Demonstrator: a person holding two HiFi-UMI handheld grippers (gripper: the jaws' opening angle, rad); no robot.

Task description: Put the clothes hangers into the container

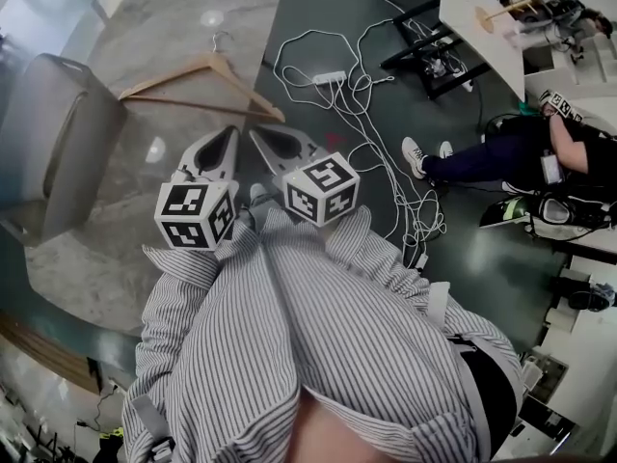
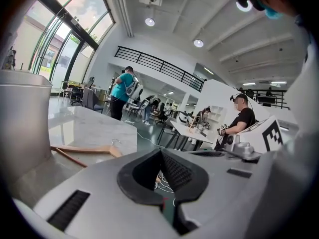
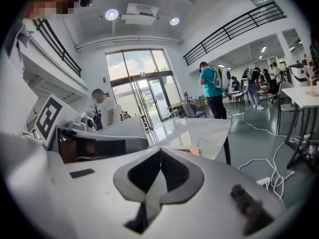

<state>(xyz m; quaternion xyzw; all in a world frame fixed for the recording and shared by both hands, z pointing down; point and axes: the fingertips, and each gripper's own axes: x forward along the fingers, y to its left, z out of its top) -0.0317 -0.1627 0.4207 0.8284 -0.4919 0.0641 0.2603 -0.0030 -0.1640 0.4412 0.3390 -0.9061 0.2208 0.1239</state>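
Left gripper [image 1: 231, 135] and right gripper [image 1: 257, 137] closed — hanger [image 1: 218, 65] lies outside, perhaps touching container [image 1: 56, 133].

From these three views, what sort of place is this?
Probably an open-plan office or lab hall: a railed mezzanine, white desks, and a power strip with cables across the floor.

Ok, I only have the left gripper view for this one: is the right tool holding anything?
Observer: No, the right tool is shut with nothing in it.
Operator: How many hangers are out?
Observer: The head view shows just one wooden hanger on the table.
Operator: And where is the right tool against it?
Observer: Right beside the left tool, both tips on the near side of the hanger, not touching it.
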